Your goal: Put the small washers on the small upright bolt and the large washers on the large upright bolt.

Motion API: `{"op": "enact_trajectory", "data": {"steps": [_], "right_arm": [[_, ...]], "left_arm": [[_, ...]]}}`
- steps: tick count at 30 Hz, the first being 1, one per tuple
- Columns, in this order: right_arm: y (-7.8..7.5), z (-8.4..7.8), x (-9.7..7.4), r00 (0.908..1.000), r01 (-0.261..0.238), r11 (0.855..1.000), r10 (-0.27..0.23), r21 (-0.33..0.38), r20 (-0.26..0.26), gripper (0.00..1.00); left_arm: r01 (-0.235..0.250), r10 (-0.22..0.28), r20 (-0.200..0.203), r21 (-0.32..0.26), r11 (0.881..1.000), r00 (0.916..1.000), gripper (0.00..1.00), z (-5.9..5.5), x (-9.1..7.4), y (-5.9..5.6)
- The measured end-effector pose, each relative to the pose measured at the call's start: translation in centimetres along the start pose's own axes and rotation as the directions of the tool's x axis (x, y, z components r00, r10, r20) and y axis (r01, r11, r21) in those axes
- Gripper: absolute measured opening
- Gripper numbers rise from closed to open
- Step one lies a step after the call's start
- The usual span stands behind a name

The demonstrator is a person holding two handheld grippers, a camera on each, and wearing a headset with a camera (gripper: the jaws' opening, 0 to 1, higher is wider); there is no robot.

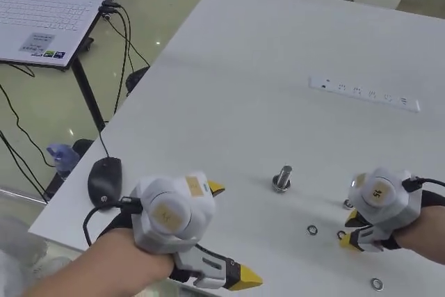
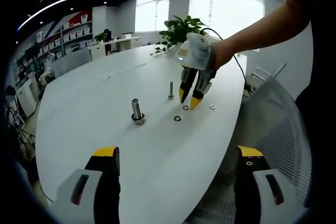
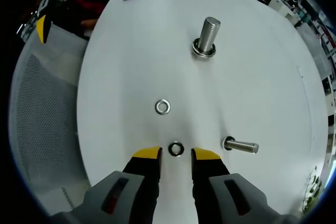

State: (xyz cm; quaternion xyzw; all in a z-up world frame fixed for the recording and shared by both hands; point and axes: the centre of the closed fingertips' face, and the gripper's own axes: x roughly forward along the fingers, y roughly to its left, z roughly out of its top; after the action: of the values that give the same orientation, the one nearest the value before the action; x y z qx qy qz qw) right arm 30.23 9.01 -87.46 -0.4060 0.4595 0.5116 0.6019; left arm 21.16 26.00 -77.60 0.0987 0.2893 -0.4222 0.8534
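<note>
1. Table (image 1: pixel 229 88): smooth, matt white top.
2. Large bolt (image 3: pixel 208 35), upper centre: bright threaded metal, glossy.
3. Washer (image 3: pixel 163 107), centre: shiny polished metal.
4. Right gripper (image 3: pixel 176 155), bottom: pale grey plastic shell, yellow tips, possibly rubber.

Large bolt (image 3: pixel 206 38): thick, silver and threaded. It stands upright on the white table (image 1: pixel 243 88) with a wider metal ring around its foot.
Small bolt (image 3: pixel 240 146): thin and silver, also upright, with a ring at its foot. It stands well apart from the large bolt.
First washer (image 3: pixel 176 148): a dark-looking ring lying flat, just at the gap between the yellow tips of the right gripper (image 3: pixel 176 155).
Second washer (image 3: pixel 163 107): bright silver, flat on the table between the first washer and the large bolt.
Third washer (image 1: pixel 376 284): flat, off on its own near the table's near edge.
</note>
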Motion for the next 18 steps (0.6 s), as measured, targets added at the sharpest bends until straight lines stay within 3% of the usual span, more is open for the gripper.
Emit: {"op": "enact_trajectory", "data": {"steps": [18], "right_arm": [[0.21,-0.1,0.35,0.9999,-0.001,1.0,0.001,0.018,-0.012,0.19]], "left_arm": [[0.004,-0.004,0.001,0.001,1.0,1.0,0.89,-0.12,-0.08,-0.08]]}}
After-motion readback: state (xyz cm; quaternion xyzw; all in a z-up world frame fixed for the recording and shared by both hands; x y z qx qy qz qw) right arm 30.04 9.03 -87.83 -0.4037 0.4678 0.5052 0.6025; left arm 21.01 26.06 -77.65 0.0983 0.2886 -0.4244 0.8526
